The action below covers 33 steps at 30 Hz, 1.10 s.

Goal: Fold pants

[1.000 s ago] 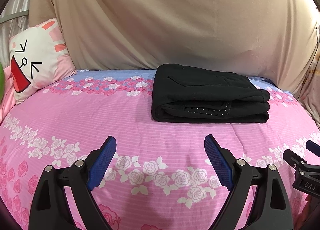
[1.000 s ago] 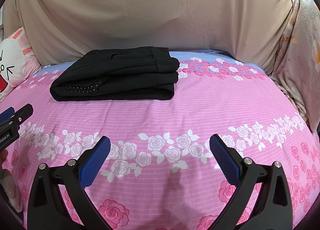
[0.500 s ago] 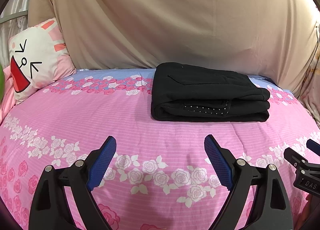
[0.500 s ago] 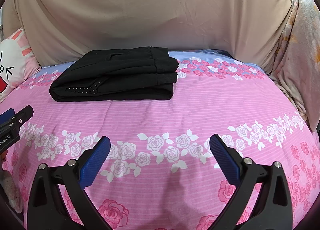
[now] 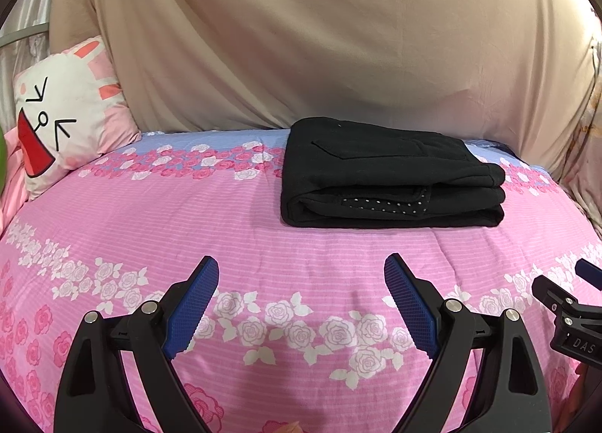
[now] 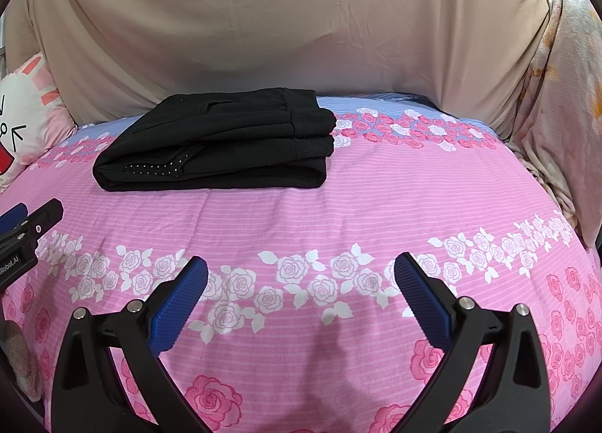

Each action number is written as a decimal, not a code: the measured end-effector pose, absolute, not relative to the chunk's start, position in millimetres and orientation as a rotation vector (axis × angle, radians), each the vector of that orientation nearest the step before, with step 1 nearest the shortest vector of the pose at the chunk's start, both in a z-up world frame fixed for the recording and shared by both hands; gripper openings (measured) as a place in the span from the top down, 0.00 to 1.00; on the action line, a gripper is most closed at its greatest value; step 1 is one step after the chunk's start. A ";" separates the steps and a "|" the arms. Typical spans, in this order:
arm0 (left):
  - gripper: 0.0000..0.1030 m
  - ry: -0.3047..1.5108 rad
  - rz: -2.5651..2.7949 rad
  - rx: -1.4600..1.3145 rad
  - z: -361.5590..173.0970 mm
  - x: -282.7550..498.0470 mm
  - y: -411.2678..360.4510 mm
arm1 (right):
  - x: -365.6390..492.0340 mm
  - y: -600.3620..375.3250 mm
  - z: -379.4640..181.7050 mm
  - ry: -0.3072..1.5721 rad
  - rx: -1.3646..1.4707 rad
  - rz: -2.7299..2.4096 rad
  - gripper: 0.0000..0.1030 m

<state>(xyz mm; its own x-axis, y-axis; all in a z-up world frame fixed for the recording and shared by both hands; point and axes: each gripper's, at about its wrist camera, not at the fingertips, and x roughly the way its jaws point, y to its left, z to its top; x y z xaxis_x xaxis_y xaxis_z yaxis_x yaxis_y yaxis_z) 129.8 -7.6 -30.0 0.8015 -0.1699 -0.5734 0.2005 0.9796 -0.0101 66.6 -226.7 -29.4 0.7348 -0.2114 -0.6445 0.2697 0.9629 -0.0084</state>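
Black pants lie folded into a neat rectangular stack on the pink rose-print bedspread, toward the far side of the bed. In the right wrist view the same folded pants sit left of centre. My left gripper hovers over the bedspread well short of the pants, open, with nothing between its blue pads. Likewise open and holding nothing, my right gripper stands to the right of the pants and nearer the bed's front. Each gripper's tip shows at the edge of the other's view.
A white and pink bunny cushion leans at the back left of the bed. A beige sheet hangs behind the bed. Crumpled pale fabric drapes along the right side. Bare bedspread stretches between the grippers and the pants.
Both grippers stay open and nearly still; the pants have not moved. The views shift only very slightly.
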 end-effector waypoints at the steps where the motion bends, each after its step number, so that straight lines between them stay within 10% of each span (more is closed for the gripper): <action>1: 0.15 0.609 -0.202 0.056 -30.2 129.3 -8.3 | 66.6 -226.8 -29.4 0.697 0.087 -0.264 0.06; 33: 0.11 0.643 -0.158 0.006 -33.5 132.9 1.5 | 66.4 -226.3 -29.3 0.696 0.087 -0.266 0.06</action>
<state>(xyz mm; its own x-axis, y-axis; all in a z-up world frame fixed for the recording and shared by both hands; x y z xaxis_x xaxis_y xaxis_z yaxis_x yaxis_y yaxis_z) 132.9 1.5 -33.5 0.7886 -0.1451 -0.5975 0.1489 0.9879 -0.0434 66.4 -226.3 -29.3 0.7349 -0.2130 -0.6438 0.2708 0.9626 -0.0093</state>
